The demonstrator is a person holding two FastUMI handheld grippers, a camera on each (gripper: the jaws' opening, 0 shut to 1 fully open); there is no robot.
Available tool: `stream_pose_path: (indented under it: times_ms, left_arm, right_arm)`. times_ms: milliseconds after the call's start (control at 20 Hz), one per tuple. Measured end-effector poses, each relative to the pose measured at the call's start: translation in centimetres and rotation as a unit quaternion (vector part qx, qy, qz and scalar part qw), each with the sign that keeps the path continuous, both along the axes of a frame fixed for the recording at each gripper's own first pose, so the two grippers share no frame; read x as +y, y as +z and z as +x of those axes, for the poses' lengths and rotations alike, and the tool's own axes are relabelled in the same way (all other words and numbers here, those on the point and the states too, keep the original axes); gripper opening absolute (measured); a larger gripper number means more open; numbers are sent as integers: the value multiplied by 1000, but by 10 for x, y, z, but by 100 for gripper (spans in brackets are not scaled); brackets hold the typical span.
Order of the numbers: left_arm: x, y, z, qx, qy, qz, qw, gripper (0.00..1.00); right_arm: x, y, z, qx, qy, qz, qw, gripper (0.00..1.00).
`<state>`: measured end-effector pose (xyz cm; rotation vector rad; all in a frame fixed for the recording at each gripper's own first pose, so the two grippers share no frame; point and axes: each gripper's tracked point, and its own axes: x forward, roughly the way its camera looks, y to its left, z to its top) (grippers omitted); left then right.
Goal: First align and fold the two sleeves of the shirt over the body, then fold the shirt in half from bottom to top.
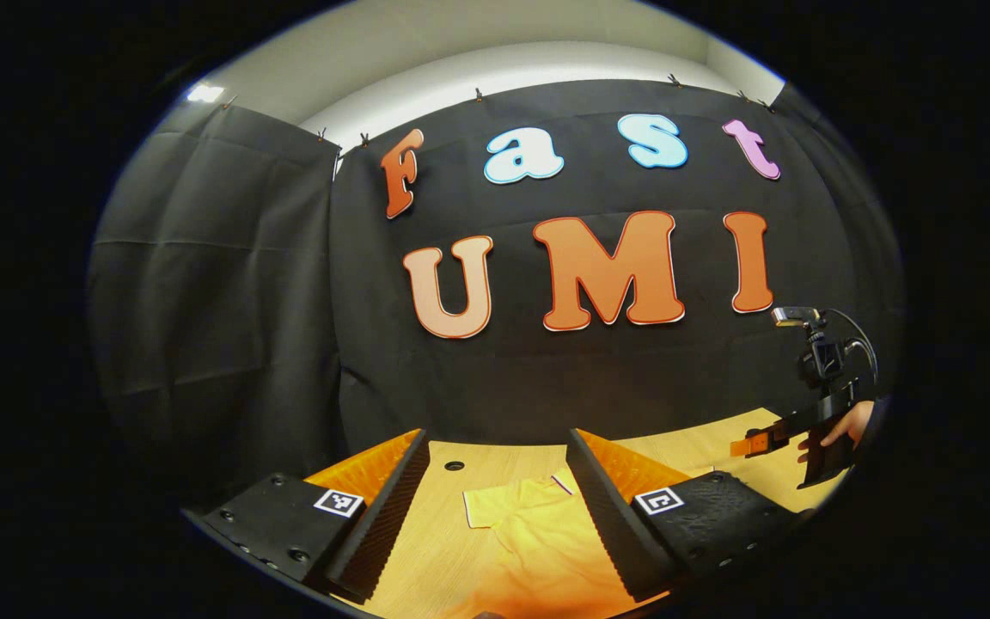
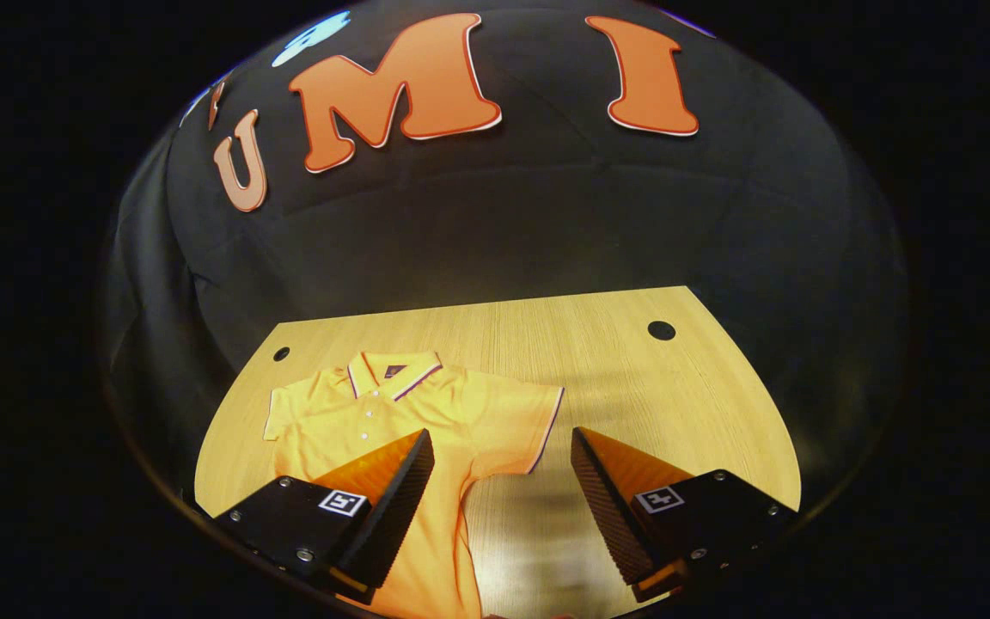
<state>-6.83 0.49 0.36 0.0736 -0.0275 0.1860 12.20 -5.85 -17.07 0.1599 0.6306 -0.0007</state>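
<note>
A yellow polo shirt (image 2: 426,421) lies flat on the wooden table (image 2: 632,378), sleeves unfolded; both grippers (image 1: 495,481) (image 2: 502,468) hover above, jaws apart. A shallow pinch could bunch a sleeve.

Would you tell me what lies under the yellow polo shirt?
The shirt lies flat on the wooden table, both sleeves spread. Whatever the cloth covers is hidden.

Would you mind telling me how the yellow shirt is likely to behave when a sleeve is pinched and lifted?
The shirt lies flat and thin on the table, so it will probably be floppy and drape. It looks light, so it will likely slide or drag on the smooth wood. The sleeve may crease.
</note>
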Motion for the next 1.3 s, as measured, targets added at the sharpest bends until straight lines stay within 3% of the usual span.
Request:
stream_pose_path:
  times_ms: [450, 500, 600, 1000, 1150, 1300]
  left_arm:
    - [28, -8, 19, 11, -11, -8, 1000, 99]
    - [34, -8, 22, 13, -10, -9, 1000, 100]
    - [50, -10, 25, 20, -2, -11, 1000, 99]
    - [103, -31, 29, 57, 41, -19, 997, 99]
    - [102, -52, 27, 93, 39, -18, 995, 99]
    - [92, -68, 22, 125, 27, -11, 992, 99]
  right_arm:
    - [0, -57, 34, 122, -3, 2, 993, 98]
    - [-1, -64, 37, 137, -4, 4, 991, 93]
    - [2, -77, 44, 165, -8, 17, 986, 98]
    - [4, -108, 73, 256, -27, 59, 965, 96]
    - [26, -113, 85, 282, -31, 133, 950, 95]
    - [29, -125, 96, 295, -29, 160, 941, 95]
